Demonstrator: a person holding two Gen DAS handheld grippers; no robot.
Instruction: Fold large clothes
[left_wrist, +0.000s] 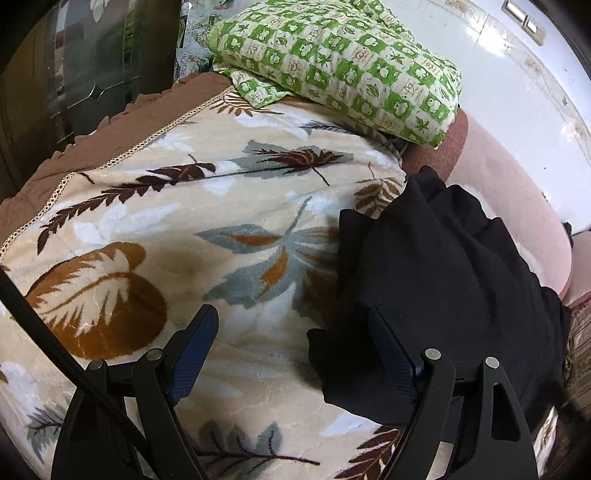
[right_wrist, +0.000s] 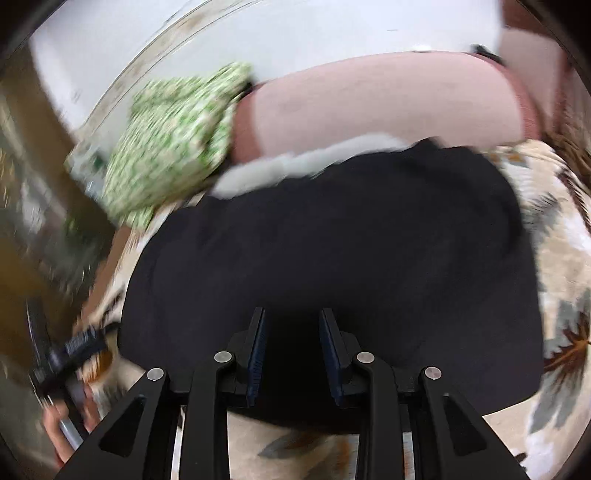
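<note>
Left wrist view: left gripper (left_wrist: 291, 332) hovers over a bed, fingers spread wide apart, nothing between them. Left finger (left_wrist: 194, 350) sits over the leaf-print blanket (left_wrist: 177, 229), right finger (left_wrist: 393, 363) overlaps the near edge of the black garment (left_wrist: 436, 266); cannot tell if it touches the cloth. Black garment lies bunched on the blanket, right side of this view, with folds running up toward a pink bolster (left_wrist: 517, 206). Green-and-white checked pillow (left_wrist: 343, 62) at the far end of the bed, against a white wall (left_wrist: 524, 96). Brown ruffled trim (left_wrist: 55, 166) along the blanket's left edge, dark cabinet (left_wrist: 74, 66) beyond it. Right wrist view, heavy motion blur: right gripper (right_wrist: 293, 347) low over the black garment (right_wrist: 332, 240), fingers parted with a moderate gap, dark cloth seen in the gap, grip not confirmed. Garment here spreads broad and fairly flat across the blanket (right_wrist: 565, 266), white fuzzy strip (right_wrist: 295, 166) along its far edge. Pink bolster (right_wrist: 369, 99) behind, green pillow (right_wrist: 173, 147) at far left. Left gripper (right_wrist: 79, 347) shows blurred at the lower left edge, a hand (right_wrist: 62, 432) beneath it.
</note>
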